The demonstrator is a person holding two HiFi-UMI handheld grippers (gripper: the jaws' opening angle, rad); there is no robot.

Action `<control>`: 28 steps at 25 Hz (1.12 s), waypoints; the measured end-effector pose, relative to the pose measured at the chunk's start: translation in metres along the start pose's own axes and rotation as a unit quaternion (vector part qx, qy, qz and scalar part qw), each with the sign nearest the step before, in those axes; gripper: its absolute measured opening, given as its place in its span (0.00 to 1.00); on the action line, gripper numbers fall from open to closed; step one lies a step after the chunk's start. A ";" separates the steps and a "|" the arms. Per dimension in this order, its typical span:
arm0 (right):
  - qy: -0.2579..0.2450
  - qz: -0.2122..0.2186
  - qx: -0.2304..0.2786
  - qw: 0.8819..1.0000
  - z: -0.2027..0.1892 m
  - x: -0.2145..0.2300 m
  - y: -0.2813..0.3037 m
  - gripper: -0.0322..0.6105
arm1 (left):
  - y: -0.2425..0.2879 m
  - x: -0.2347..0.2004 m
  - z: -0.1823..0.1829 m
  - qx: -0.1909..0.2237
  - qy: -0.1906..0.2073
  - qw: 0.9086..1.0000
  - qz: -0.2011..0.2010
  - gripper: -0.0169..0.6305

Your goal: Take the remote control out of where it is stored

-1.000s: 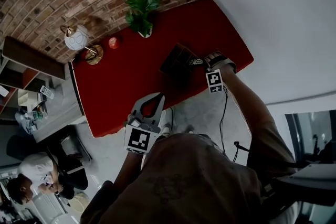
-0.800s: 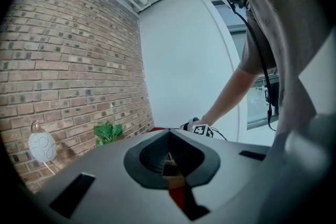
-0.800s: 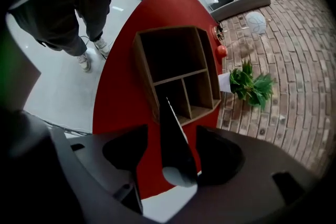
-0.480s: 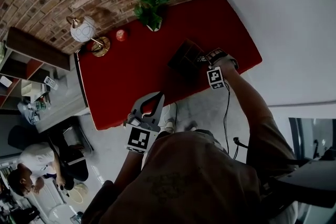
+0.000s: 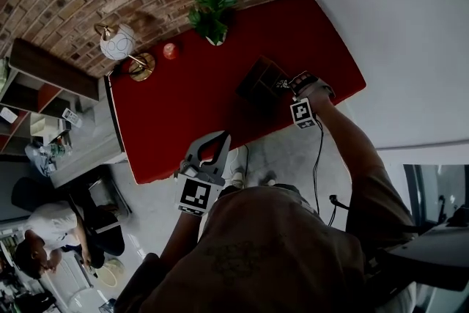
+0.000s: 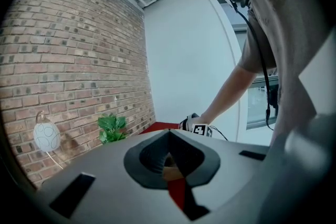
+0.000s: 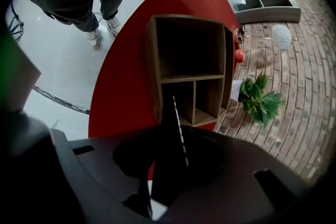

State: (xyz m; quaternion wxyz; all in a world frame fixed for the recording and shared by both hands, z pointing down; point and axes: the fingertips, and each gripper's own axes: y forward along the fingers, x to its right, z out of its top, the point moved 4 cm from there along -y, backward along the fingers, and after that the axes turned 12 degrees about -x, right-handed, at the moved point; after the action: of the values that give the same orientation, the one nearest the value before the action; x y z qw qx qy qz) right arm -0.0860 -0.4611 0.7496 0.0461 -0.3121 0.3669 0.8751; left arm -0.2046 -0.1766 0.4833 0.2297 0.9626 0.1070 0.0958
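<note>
Near the body, the left gripper (image 6: 168,135) idles, jaws pressed together. Farther right, the right gripper (image 7: 173,147) is closing on the remote control (image 7: 175,113) — edge-on, its tip in a small compartment of the wooden organizer (image 7: 153,68) — so let the pinch settle, then draw straight back, clear of the dividers.

Red table (image 5: 190,106); brown shelf (image 7: 152,60); black remote (image 7: 170,155); green plant (image 5: 211,7).
</note>
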 end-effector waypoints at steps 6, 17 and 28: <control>0.019 0.004 -0.007 1.000 -0.007 0.006 -0.009 0.22 | -0.004 -0.004 0.002 0.003 0.001 1.000 0.005 0.02; 0.063 -0.044 -0.024 0.997 -0.033 0.030 -0.056 0.22 | -0.008 0.000 0.008 0.018 0.011 1.000 -0.001 0.02; 0.234 -0.095 -0.034 0.967 -0.090 0.056 -0.142 0.22 | -0.015 -0.006 0.030 0.052 0.039 0.998 0.007 0.02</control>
State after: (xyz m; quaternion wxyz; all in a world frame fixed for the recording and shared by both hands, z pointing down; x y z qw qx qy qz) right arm -0.0406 -0.4268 0.5816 0.0311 -0.5433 0.3060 0.7811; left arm -0.2058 -0.1777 0.4490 0.1745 0.9694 0.1140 0.1294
